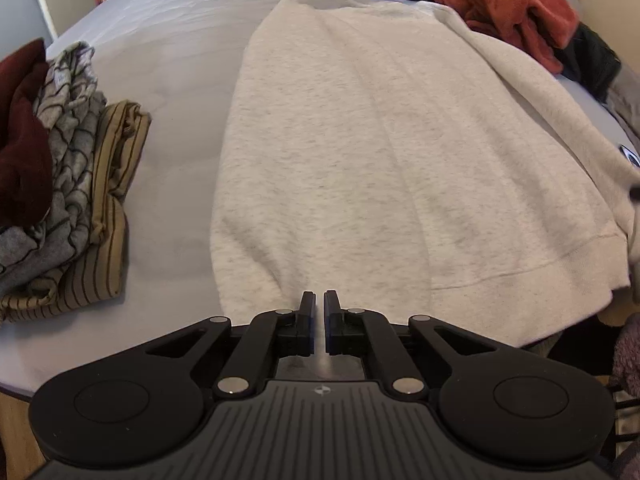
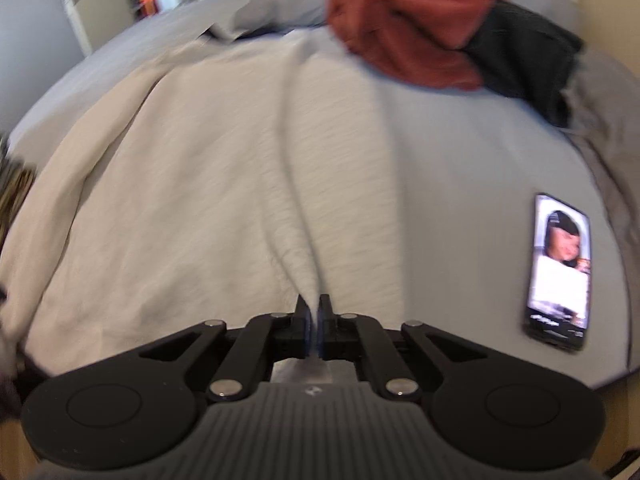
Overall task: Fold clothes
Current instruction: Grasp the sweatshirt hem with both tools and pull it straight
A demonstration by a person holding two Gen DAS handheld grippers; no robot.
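Observation:
A cream sweatshirt point(image 1: 380, 140) lies spread flat on the bed, collar far, hem near. In the left wrist view my left gripper point(image 1: 319, 300) sits at the hem's near left corner, its jaws closed to a thin slit with cream cloth showing in it. The right wrist view is blurred; there the sweatshirt point(image 2: 180, 180) rises in a pinched ridge straight into my right gripper point(image 2: 314, 304), which is shut on the cloth at the near right edge.
A pile of folded clothes point(image 1: 72, 160) sits at the left on the grey sheet point(image 1: 172, 60). A red garment point(image 2: 408, 20) and a black one point(image 2: 524, 52) lie at the far right. A lit phone point(image 2: 560, 268) rests on the sheet right of the sweatshirt.

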